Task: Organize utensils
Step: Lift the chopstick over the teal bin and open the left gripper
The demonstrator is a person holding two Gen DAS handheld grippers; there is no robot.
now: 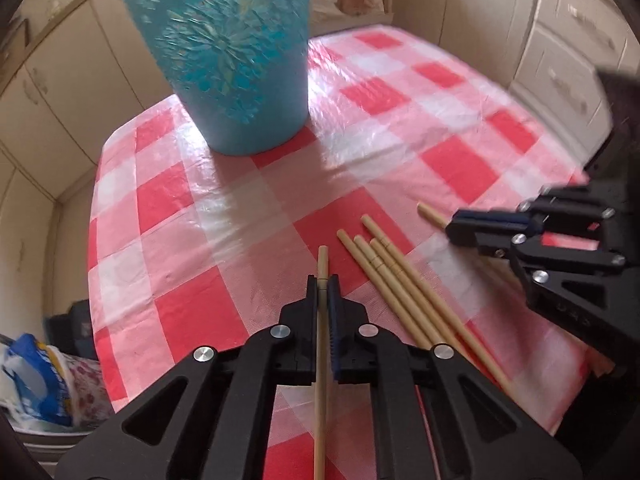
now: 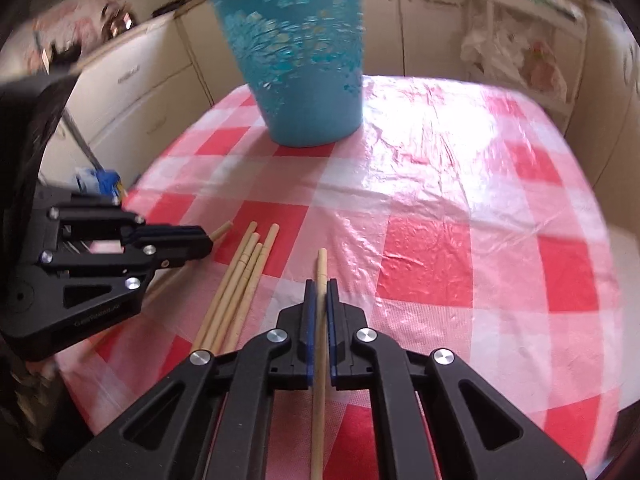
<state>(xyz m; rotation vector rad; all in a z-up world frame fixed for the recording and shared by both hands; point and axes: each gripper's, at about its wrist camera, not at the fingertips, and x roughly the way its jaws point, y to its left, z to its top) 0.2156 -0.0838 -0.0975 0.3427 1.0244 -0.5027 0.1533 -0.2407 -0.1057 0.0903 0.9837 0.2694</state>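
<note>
While both grippers' fingers pinch a chopstick each (image 1: 322, 264) (image 2: 322, 266), blue bag (image 1: 36, 376) only leftward.

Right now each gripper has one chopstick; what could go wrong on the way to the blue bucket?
1. The left gripper and the right gripper each pinch a single chopstick near its far end, so the long free part may swing or slip.
2. The blue bucket is tall; a low chopstick could hit its wall and tip it.
3. The four loose chopsticks lie between the grippers and may get knocked.

Four pale wooden chopsticks (image 1: 392, 280) loose on cloth; two more pinched, one per gripper.
</note>
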